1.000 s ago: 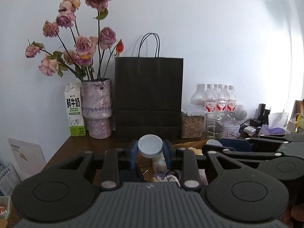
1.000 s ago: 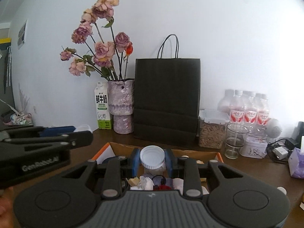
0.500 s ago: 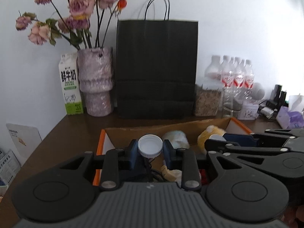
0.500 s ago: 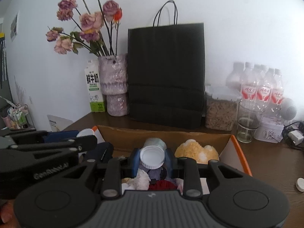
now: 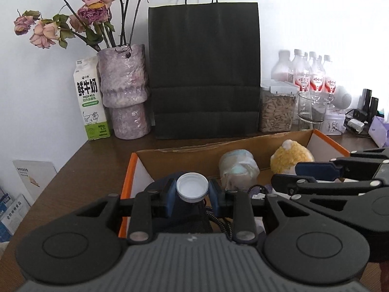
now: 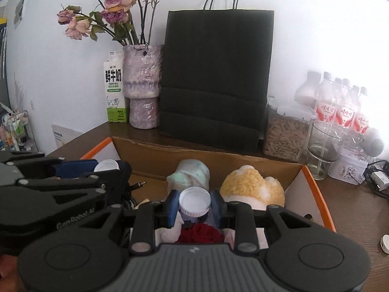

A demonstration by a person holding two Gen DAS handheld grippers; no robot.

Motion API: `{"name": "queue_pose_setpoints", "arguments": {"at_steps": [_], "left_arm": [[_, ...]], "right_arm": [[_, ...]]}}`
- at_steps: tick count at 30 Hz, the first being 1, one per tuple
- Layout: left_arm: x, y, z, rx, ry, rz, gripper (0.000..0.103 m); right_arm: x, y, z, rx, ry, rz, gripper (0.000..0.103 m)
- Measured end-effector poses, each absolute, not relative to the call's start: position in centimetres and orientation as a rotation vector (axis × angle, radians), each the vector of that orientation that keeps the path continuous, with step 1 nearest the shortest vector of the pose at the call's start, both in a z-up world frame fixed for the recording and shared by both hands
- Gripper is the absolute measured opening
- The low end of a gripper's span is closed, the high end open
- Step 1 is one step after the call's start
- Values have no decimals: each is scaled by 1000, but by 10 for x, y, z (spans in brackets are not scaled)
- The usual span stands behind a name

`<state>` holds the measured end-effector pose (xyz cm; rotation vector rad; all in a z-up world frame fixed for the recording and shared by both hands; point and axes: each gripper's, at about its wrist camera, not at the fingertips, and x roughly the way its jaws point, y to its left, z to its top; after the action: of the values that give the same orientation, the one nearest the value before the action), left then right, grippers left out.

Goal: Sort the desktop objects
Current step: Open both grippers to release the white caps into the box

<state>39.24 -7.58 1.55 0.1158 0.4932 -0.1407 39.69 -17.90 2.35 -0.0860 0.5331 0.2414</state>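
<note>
Left wrist view: left hand-held gripper (image 5: 192,191) pinching a small white cap (image 5: 192,187) between its blue pads, jaws drawn in close with the cap wedged flat-side toward the lens. Poised over the near left corner of the cardboard box (image 5: 126,182), above a dark pouch (image 5: 187,215) and a coiled cable (image 5: 216,216). Held by the rim, probably so that the cap can drop straight in once the pads part.

Right wrist view: right hand-held gripper (image 6: 194,204) nipping a second white cap (image 6: 194,200) the same way, with a bluish body just visible under it; whether a whole small bottle hangs there, cannot tell. Hovering over the middle of the box, just in front of a yellow plush toy (image 6: 252,187) and a wrapped pale bundle (image 6: 189,172). Box evidently serving as the collecting bin on the worktop (image 6: 352,209), with the black paper bag (image 6: 216,77), vase (image 6: 142,85) and milk carton (image 6: 114,92) standing along the wall behind it.

Against a second ago: both views lower and tipped further down, box interior now open to sight where only its edge showed, flower heads cut off at the top. Grips unchanged on both caps.
</note>
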Motion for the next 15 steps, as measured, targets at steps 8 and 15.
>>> {"name": "queue_pose_setpoints", "arguments": {"at_steps": [8, 15], "left_arm": [[381, -64, 30, 109, 433, -29, 86], [373, -45, 48, 55, 406, 7, 103]], "right_arm": [[388, -189, 37, -63, 493, 212, 60], [380, -202, 52, -14, 456, 190, 103]]}}
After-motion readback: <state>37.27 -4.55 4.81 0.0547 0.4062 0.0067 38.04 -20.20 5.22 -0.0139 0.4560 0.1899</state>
